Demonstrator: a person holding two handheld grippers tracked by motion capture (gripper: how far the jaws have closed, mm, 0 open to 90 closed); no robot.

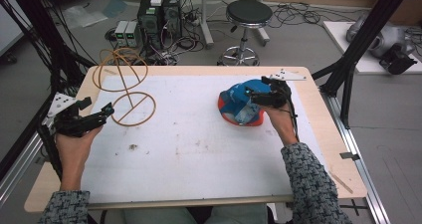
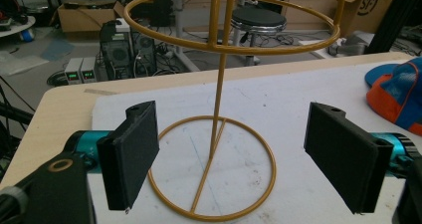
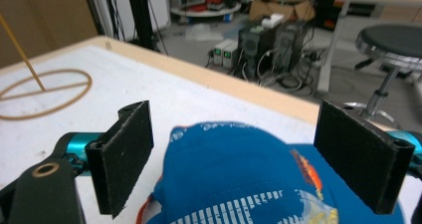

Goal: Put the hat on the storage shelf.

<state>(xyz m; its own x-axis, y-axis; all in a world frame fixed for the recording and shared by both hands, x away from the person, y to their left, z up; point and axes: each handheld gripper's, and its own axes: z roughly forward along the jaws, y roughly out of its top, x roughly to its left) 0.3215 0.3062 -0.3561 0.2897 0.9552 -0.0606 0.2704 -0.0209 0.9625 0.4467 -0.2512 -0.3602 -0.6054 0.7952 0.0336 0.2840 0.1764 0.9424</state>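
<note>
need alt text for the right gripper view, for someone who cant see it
The right claw hangs open above a blue cap with orange trim, one black jaw on each side of it, on a white-topped table. A gold wire stand's ring base lies far left; computer towers and a round stool stand on the floor beyond.

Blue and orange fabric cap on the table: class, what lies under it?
The blue and orange fabric cap rests directly on the white mat, beneath the open right gripper. Anything under its crown is hidden.

Wide-apart jaws frame the gold wire stand (image 2: pixel 217 134) (blue cap (image 2: pixel 398 92) beside).
</note>
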